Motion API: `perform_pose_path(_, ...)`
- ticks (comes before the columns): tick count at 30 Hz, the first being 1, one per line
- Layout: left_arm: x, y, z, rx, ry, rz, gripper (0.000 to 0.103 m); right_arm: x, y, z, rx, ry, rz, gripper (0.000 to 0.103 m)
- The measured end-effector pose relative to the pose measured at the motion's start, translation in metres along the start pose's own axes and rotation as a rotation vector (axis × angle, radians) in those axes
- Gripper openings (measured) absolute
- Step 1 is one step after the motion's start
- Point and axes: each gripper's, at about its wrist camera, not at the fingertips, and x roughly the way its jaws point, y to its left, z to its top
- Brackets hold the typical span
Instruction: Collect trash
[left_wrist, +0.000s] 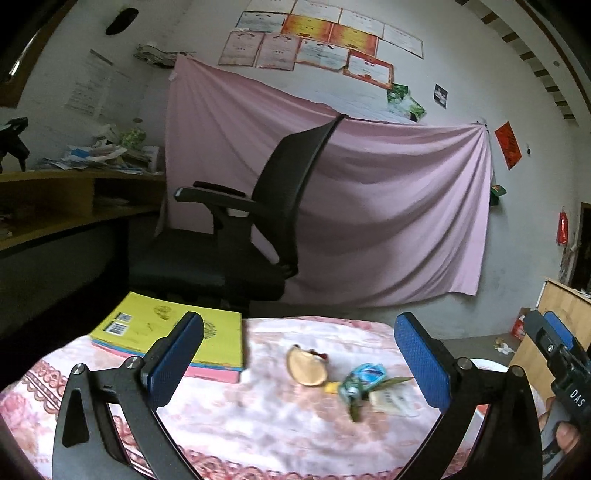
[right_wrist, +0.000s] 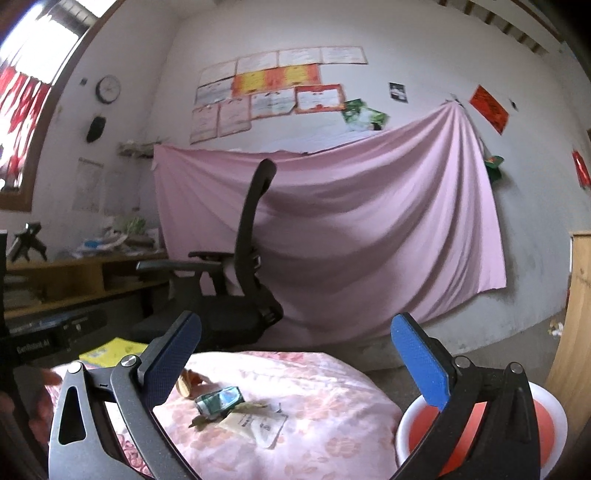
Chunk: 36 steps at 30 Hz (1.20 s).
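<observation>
A small pile of trash lies on the pink flowered tablecloth (left_wrist: 258, 417): a tan shell-like piece (left_wrist: 306, 369), a crumpled blue-green wrapper (left_wrist: 360, 382), a green leaf and a pale flat packet (left_wrist: 391, 402). The same wrapper (right_wrist: 221, 400) and packet (right_wrist: 258, 424) show in the right wrist view. My left gripper (left_wrist: 299, 358) is open and empty, above and short of the pile. My right gripper (right_wrist: 295, 365) is open and empty, also short of the pile. A red bin with a white rim (right_wrist: 476, 424) stands at the table's right.
A yellow book (left_wrist: 173, 336) on a pink one lies at the table's far left. A black office chair (left_wrist: 240, 236) stands behind the table before a pink sheet (left_wrist: 388, 206) on the wall. A cluttered wooden desk (left_wrist: 74, 199) is at left. The right gripper's body (left_wrist: 561, 362) shows at right.
</observation>
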Motion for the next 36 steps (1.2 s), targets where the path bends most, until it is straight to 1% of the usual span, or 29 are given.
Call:
perform_pose_path(2,0.002,0.008,-0.002,0.004,-0.005,0.01,0.101,0.006,0.006,-0.003,-0.018,0.016,0.001,0.103)
perform_pose_path(6,0.009,0.019,-0.007,0.005,0.001,0.026,0.101,0.021,0.013,-0.009,-0.032,0.078,0.0,0.103)
perform_pose_path(10,0.023,0.028,-0.01,0.004,0.05,0.028,0.101,0.04,0.013,-0.014,-0.014,0.152,0.002,0.103)
perform_pose_path(15,0.048,0.03,-0.011,0.017,0.144,0.007,0.101,0.061,0.01,-0.02,0.017,0.238,0.001,0.103)
perform_pose_path(17,0.057,0.029,-0.011,0.021,0.168,-0.003,0.1,0.07,0.009,-0.023,0.034,0.276,0.016,0.1)
perform_pose_path(19,0.068,0.026,-0.013,0.022,0.2,-0.018,0.099,0.078,0.008,-0.026,0.042,0.314,0.025,0.089)
perform_pose_path(20,0.073,0.026,-0.014,0.021,0.215,-0.025,0.097,0.082,0.009,-0.027,0.045,0.337,0.035,0.087)
perform_pose_path(21,0.079,0.024,-0.015,0.022,0.236,-0.035,0.092,0.085,0.009,-0.028,0.047,0.35,0.041,0.085)
perform_pose_path(22,0.084,0.023,-0.016,0.022,0.254,-0.045,0.087,0.088,0.009,-0.03,0.049,0.366,0.048,0.082)
perform_pose_path(23,0.089,0.021,-0.019,0.021,0.277,-0.054,0.084,0.091,0.01,-0.031,0.05,0.38,0.053,0.079)
perform_pose_path(25,0.099,0.018,-0.022,0.018,0.318,-0.072,0.075,0.099,0.012,-0.033,0.05,0.414,0.066,0.069)
perform_pose_path(26,0.104,0.016,-0.023,0.014,0.338,-0.084,0.073,0.102,0.013,-0.034,0.054,0.429,0.077,0.067)
perform_pose_path(28,0.113,0.013,-0.025,0.005,0.374,-0.105,0.065,0.108,0.013,-0.036,0.067,0.454,0.102,0.056)
perform_pose_path(29,0.117,0.012,-0.026,0.001,0.39,-0.114,0.063,0.111,0.014,-0.037,0.075,0.47,0.117,0.053)
perform_pose_path(31,0.125,0.009,-0.027,-0.006,0.417,-0.129,0.055,0.117,0.015,-0.039,0.086,0.499,0.142,0.04)
perform_pose_path(32,0.129,0.009,-0.028,-0.01,0.431,-0.133,0.054,0.12,0.016,-0.041,0.093,0.515,0.157,0.038)
perform_pose_path(35,0.137,0.008,-0.032,-0.023,0.472,-0.137,0.043,0.128,0.019,-0.043,0.112,0.548,0.199,0.035)
perform_pose_path(36,0.139,0.009,-0.033,-0.025,0.483,-0.133,0.038,0.13,0.02,-0.044,0.113,0.557,0.207,0.034)
